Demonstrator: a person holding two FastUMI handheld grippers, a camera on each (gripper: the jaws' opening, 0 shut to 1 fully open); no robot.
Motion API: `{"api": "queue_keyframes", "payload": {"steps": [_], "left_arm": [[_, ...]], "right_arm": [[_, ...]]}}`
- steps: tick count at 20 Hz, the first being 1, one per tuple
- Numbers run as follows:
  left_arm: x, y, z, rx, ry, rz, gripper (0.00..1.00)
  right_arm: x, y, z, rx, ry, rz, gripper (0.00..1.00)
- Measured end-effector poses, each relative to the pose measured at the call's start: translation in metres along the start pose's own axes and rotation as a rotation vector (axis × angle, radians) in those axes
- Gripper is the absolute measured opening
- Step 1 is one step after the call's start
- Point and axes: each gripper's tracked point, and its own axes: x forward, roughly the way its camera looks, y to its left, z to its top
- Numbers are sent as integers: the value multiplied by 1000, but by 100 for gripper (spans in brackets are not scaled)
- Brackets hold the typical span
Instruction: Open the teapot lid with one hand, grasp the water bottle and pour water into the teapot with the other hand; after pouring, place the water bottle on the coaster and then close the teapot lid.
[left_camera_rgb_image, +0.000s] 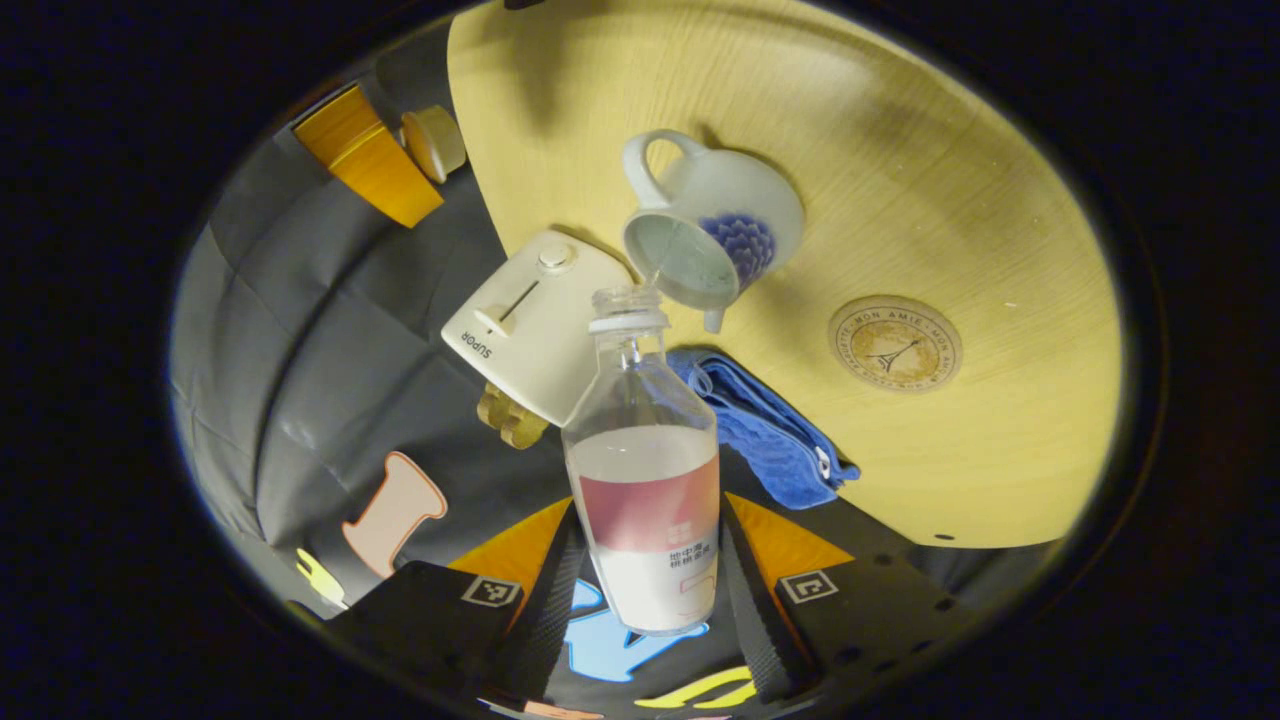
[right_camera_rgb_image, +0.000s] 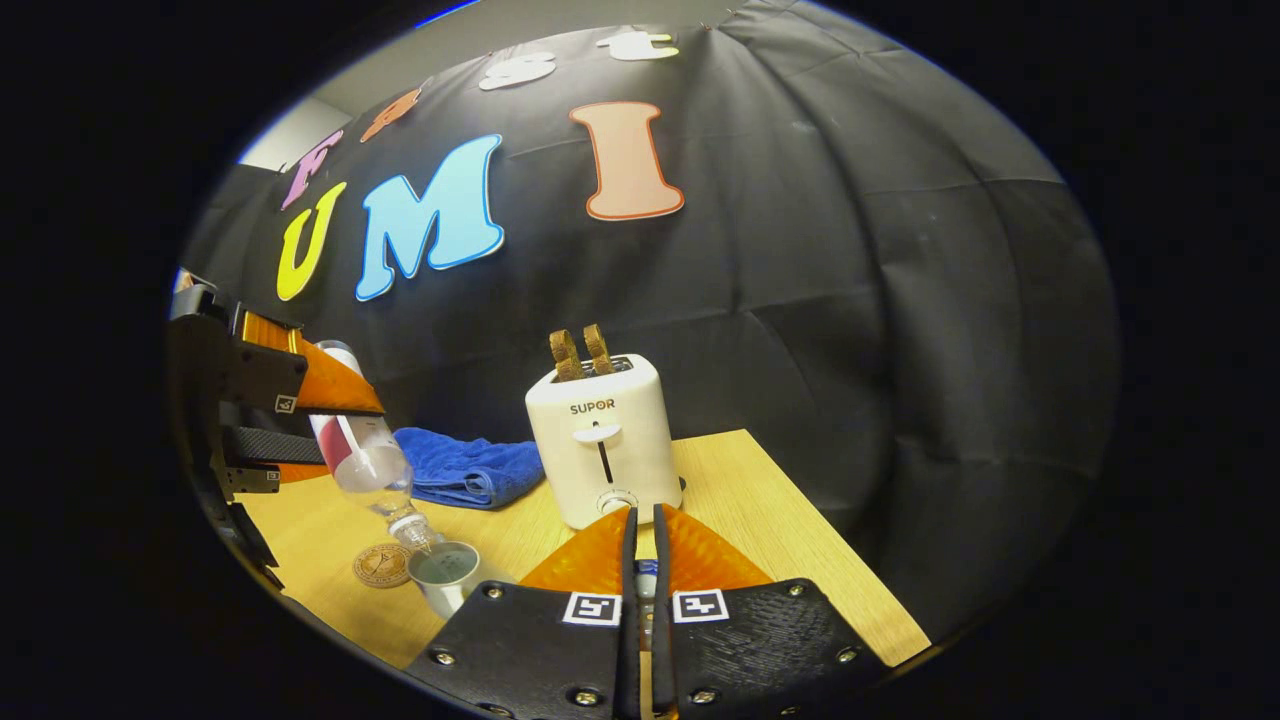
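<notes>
The left gripper (left_camera_rgb_image: 645, 590) has both fingers clamped on a clear water bottle (left_camera_rgb_image: 645, 480) with a pink label, partly full and uncapped, tilted with its mouth over the open white teapot (left_camera_rgb_image: 715, 225) with a blue flower motif on the wooden table (left_camera_rgb_image: 950, 180). A round coaster (left_camera_rgb_image: 895, 343) lies near the teapot, well apart from the bottle. The right gripper (right_camera_rgb_image: 641, 590) has its fingers nearly together; what they grip is too hidden to tell.

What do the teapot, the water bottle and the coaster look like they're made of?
Teapot: likely glazed ceramic, glossy white with a blue painted motif. Water bottle: clear, probably plastic, liquid visible through it. Coaster: matte tan disc with a printed design, possibly cork or wood.
</notes>
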Motion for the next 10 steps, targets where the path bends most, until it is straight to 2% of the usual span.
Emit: {"api": "queue_keyframes", "payload": {"steps": [5, 10], "left_arm": [[-4, 8, -1, 48, 15, 28, 86], [-5, 9, 0, 56, 20, 22, 86]], "right_arm": [[-1, 1, 0, -10, 1, 2, 5], [-1, 1, 0, -8, 2, 2, 5]]}}
